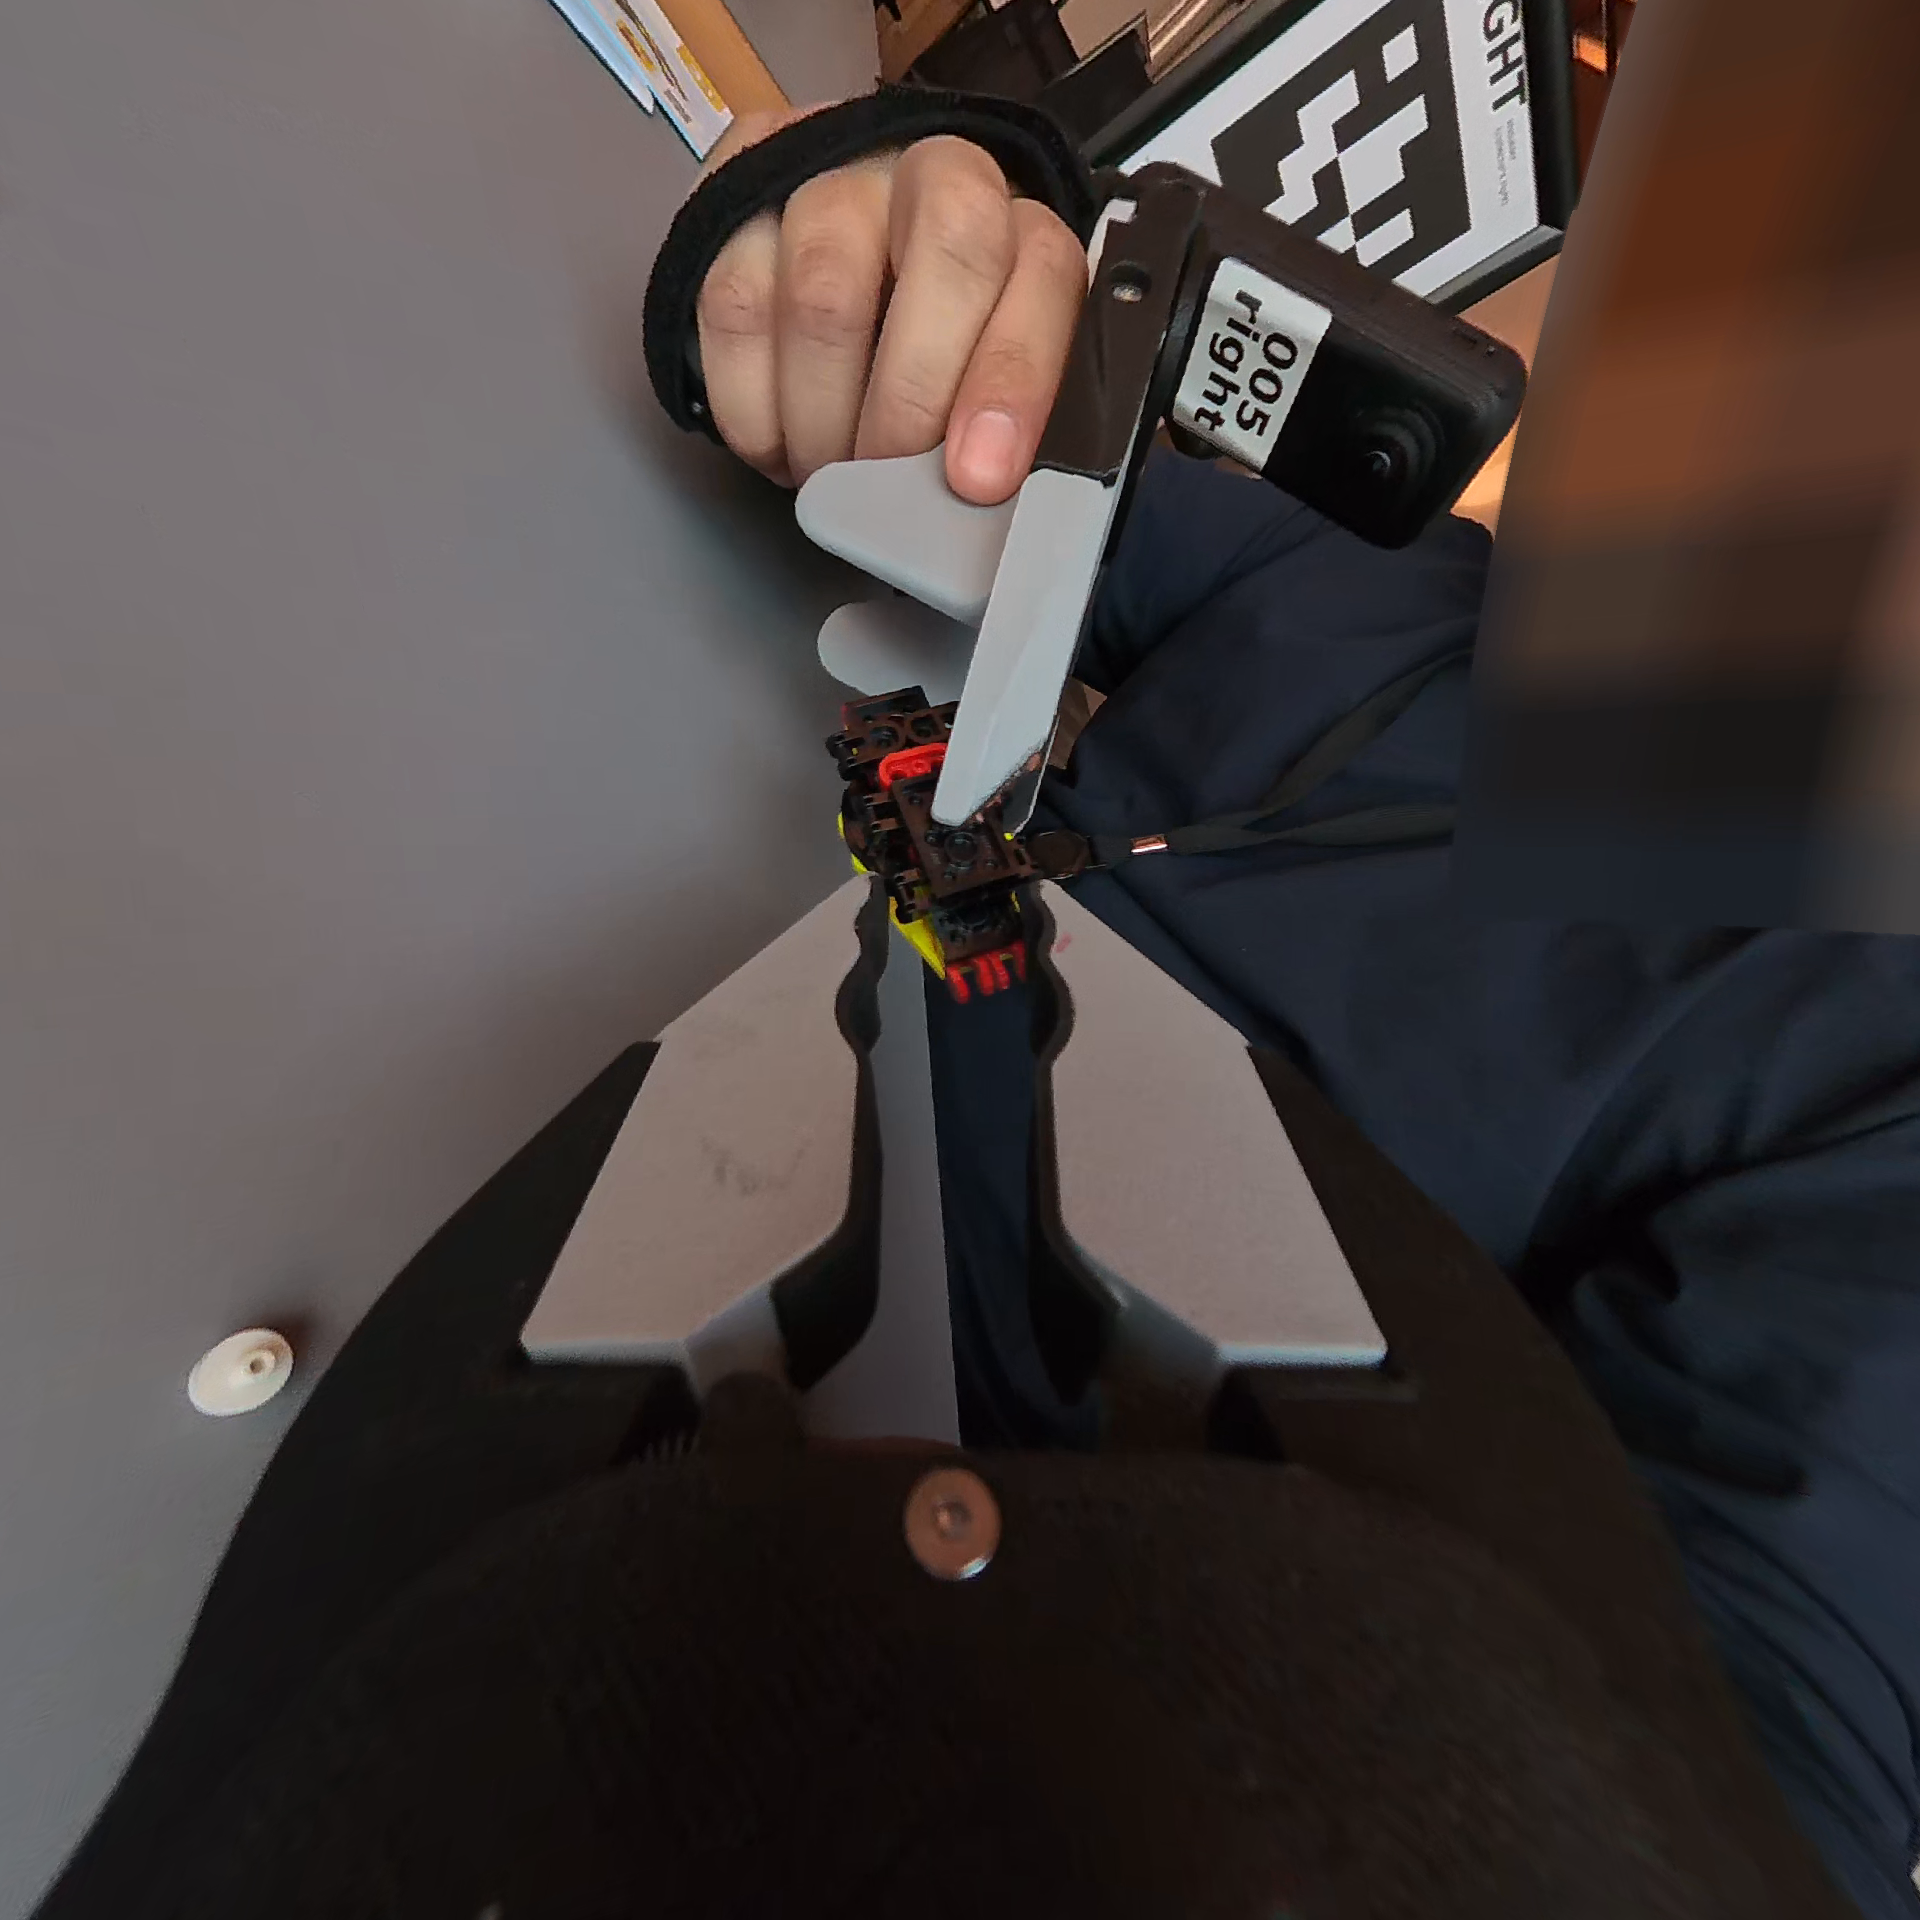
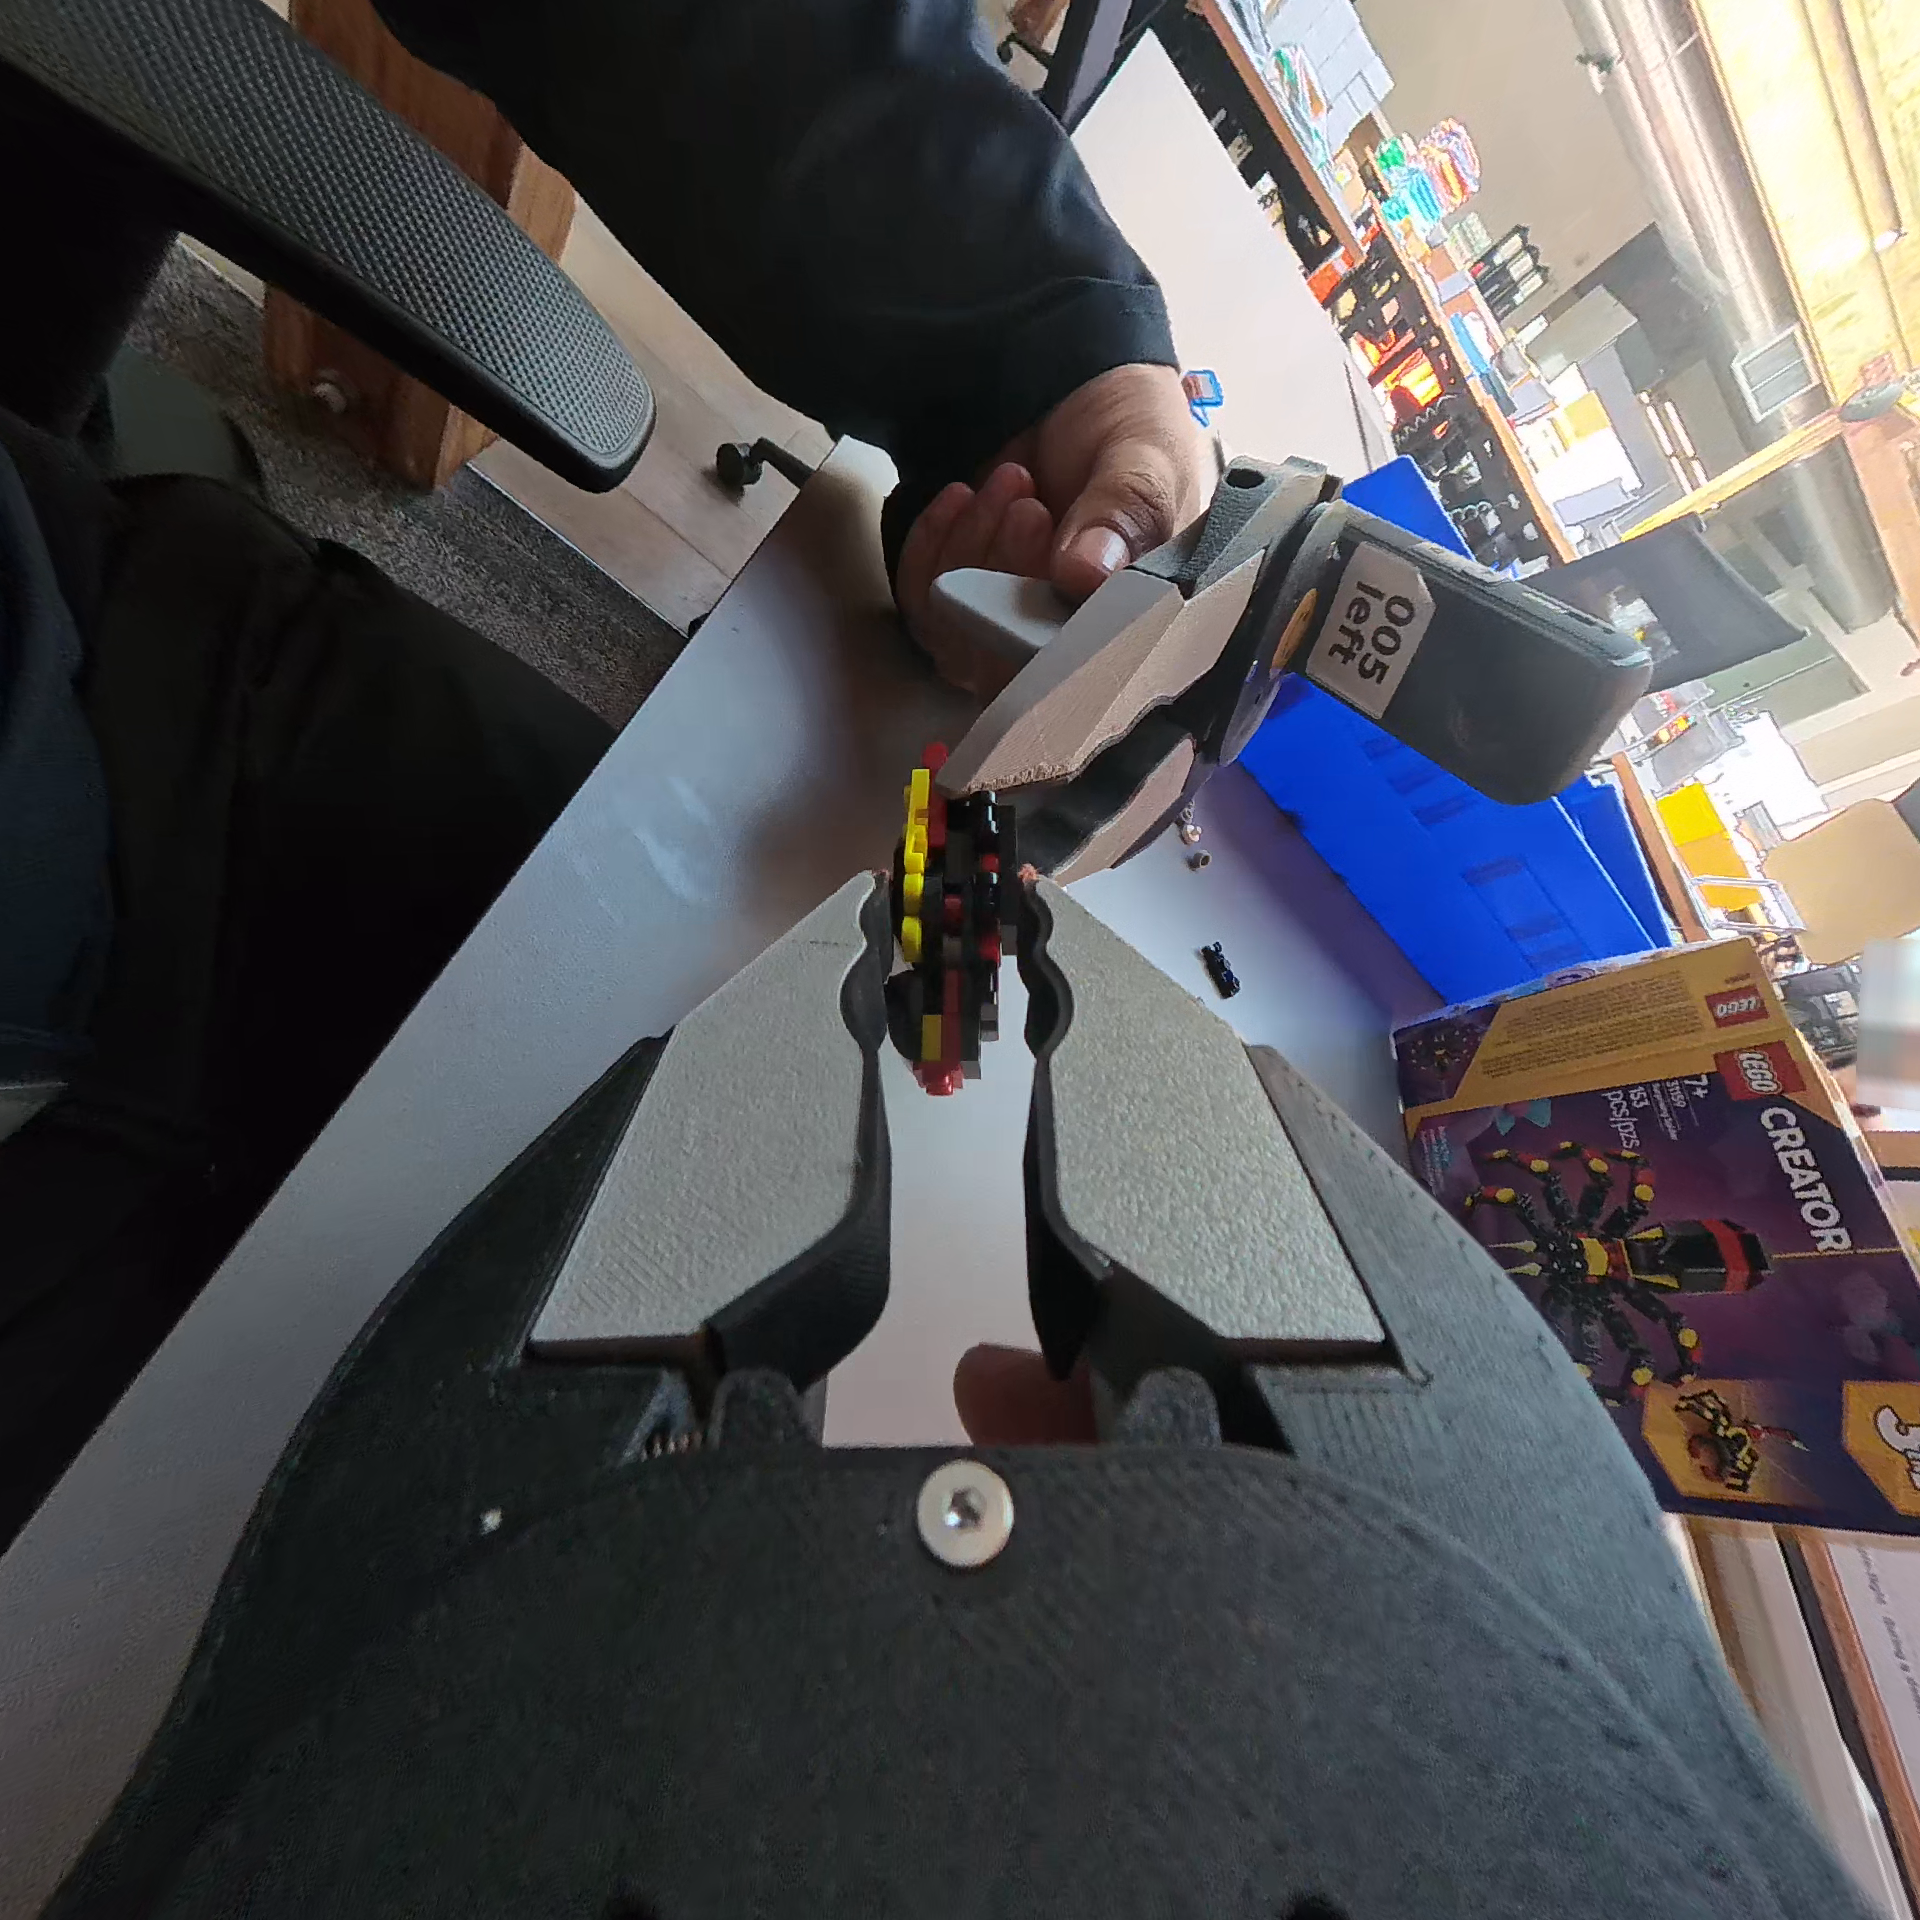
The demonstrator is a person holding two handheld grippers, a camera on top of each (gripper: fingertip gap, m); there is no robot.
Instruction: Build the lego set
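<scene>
Gripping the same small black, yellow and red lego assembly [image 1: 940,862] from two sides, both tools meet at mid-frame above the grey table [image 1: 312,727]. Left wrist view, left to right: a small white round piece [image 1: 240,1371] lies alone on the table at lower left; the left gripper [image 1: 951,914] has its tips clamped on the lower, yellow-and-red end of the assembly; the right gripper [image 1: 982,805] comes down from above, held by a hand [image 1: 883,312] in a black strap, its grey tips on the black top of the build; a dark navy sleeve [image 1: 1455,1039] fills the right side. Right wrist view, left to right: a mesh chair armrest [image 2: 364,229] at upper left, the table edge [image 2: 520,935] running diagonally; the right gripper [image 2: 956,914] has its jaws closed on the lego assembly [image 2: 951,935], yellow studs against the left pad, black bricks against the right. The left gripper [image 2: 997,790] pinches the assembly's upper end, its holder's hand [image 2: 1049,520] behind it. Farther right, a tiny black lego piece [image 2: 1221,968] sits loose on the table, near a blue bin [image 2: 1455,831]. At lower right rests the lego box [image 2: 1662,1247] with a spider picture.
</scene>
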